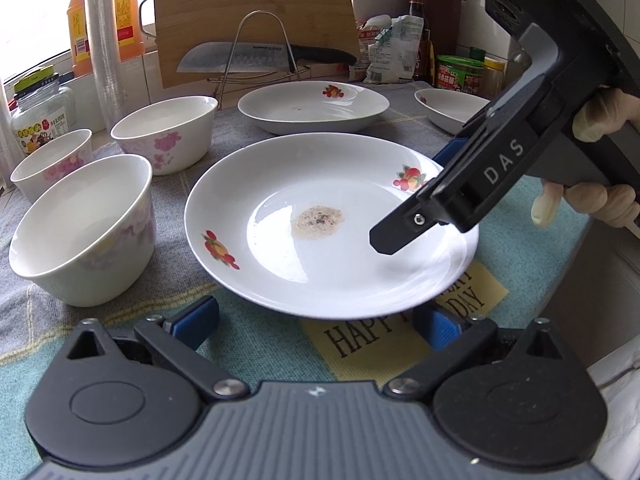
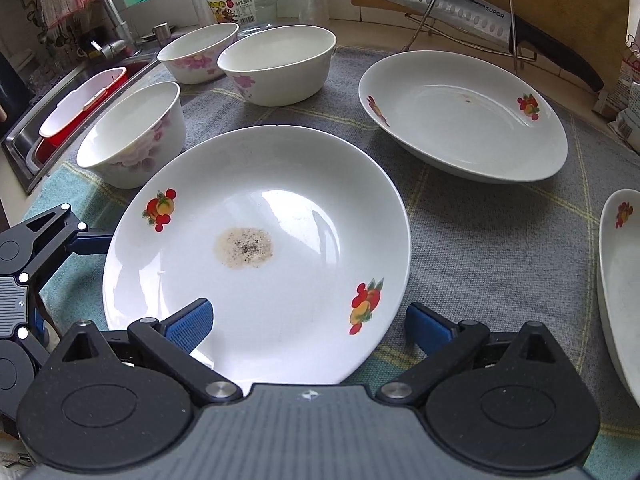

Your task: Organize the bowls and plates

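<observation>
Centrally, the soiled fruit-print plate (image 2: 256,236) is seen flat on the cloth. Its near rim lies between the spread, empty fingers of the right gripper (image 2: 308,326), judged nearer; the left gripper (image 1: 316,322) is also released.

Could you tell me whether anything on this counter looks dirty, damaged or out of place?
Yes: the nearest plate has a dried brownish patch with dark specks at its centre. The plate behind it carries a small dark speck. Nothing looks chipped or tipped over.
</observation>
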